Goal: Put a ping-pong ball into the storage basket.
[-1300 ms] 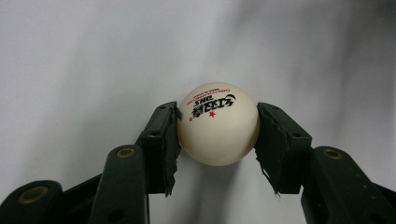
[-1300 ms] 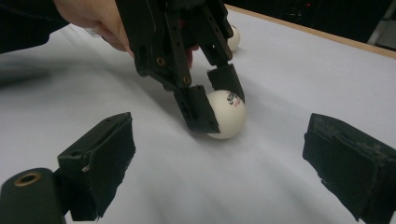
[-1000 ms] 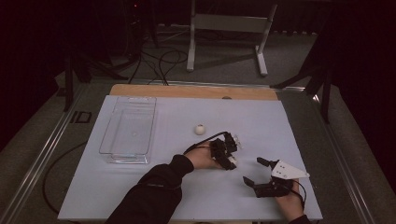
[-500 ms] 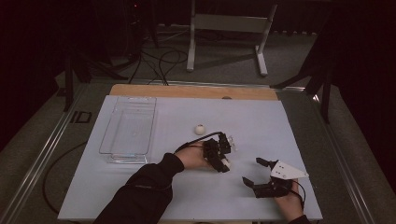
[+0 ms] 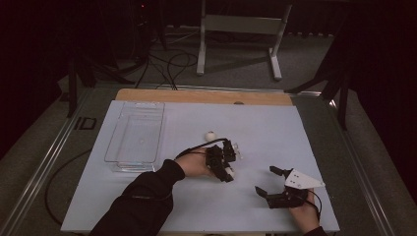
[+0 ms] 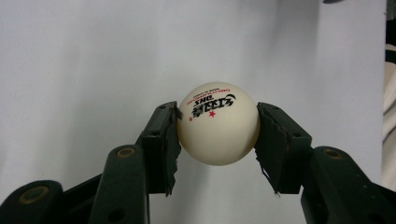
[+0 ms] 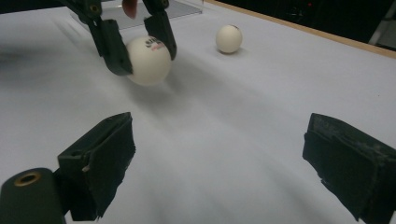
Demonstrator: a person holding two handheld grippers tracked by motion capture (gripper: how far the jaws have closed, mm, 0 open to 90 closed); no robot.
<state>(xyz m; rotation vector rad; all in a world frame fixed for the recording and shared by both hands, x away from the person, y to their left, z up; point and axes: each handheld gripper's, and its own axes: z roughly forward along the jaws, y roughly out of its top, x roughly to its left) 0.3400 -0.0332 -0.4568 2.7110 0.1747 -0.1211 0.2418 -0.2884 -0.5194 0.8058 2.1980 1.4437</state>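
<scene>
At centre frame of the high view, your left gripper (image 5: 227, 162) has shifted a little toward the left since a second ago and now rides clear of the sheet, its jaws clamped on the small cream-white plastic table-tennis ball with black and red print (image 6: 218, 123). In the left gripper view the pads press the ball from both sides; in the right gripper view it hangs above its own shadow. Judged from this, the pick is done and the carry has begun, likely toward the tray.

Items, left to right in the high view:
- Clear rectangular plastic tray (image 5: 118, 158), left of centre, nothing visible inside.
- Second plain cream-white ball (image 5: 210, 134), resting on the sheet just above your left hand (image 5: 194, 164), apart from the tray.
- Held ball, at centre, between the left jaws.
- Your right gripper (image 5: 274, 184), lower right, unmoved, jaws spread wide and holding nothing, resting near the sheet.

Surface: pale blue-white sheet (image 5: 265, 128) over a table with a wooden edge strip (image 5: 196, 96) along the top.

Room: dark; grey floor, loose black cables (image 5: 167, 66) at upper left, a grey metal stand (image 5: 241, 29) at upper centre.
</scene>
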